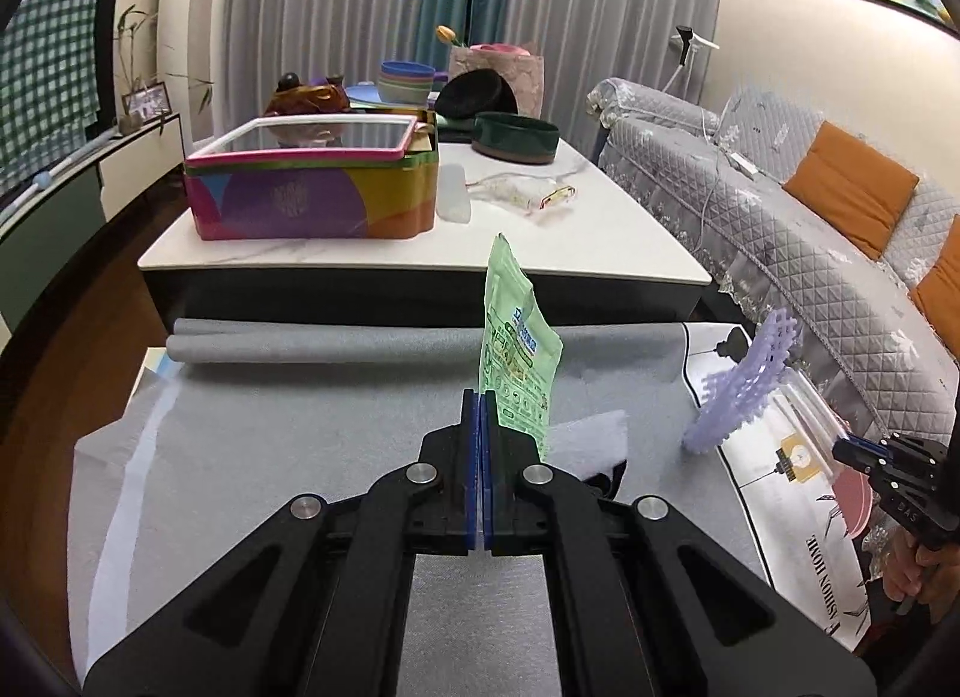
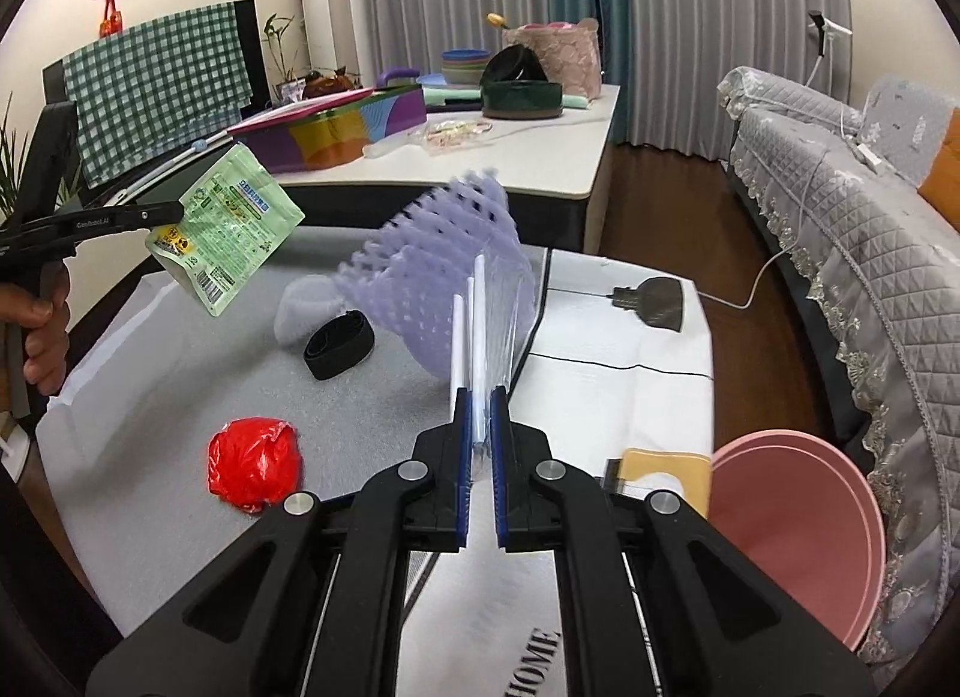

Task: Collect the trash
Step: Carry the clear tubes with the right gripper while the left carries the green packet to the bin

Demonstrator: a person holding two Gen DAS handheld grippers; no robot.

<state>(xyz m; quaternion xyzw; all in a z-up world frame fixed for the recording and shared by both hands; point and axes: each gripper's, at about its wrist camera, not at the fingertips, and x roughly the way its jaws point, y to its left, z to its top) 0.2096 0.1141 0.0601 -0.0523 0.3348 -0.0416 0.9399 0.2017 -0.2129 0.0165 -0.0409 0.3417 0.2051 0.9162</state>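
My left gripper (image 1: 481,397) is shut on a green snack wrapper (image 1: 519,349) and holds it upright above the grey mat (image 1: 300,427); the wrapper also shows in the right wrist view (image 2: 225,232). My right gripper (image 2: 480,397) is shut on a clear plastic bag (image 2: 486,325) with lilac foam netting (image 2: 444,271), lifted above the mat; the netting also shows in the left wrist view (image 1: 744,385). A crumpled red bag (image 2: 253,466), a black band (image 2: 339,344) and a white foam piece (image 2: 300,307) lie on the mat.
A pink bin (image 2: 792,529) stands at the right beside the table with the white cloth (image 2: 630,367). Behind is a white table (image 1: 540,253) with a colourful box (image 1: 312,187) and bowls. A grey sofa (image 1: 810,253) runs along the right.
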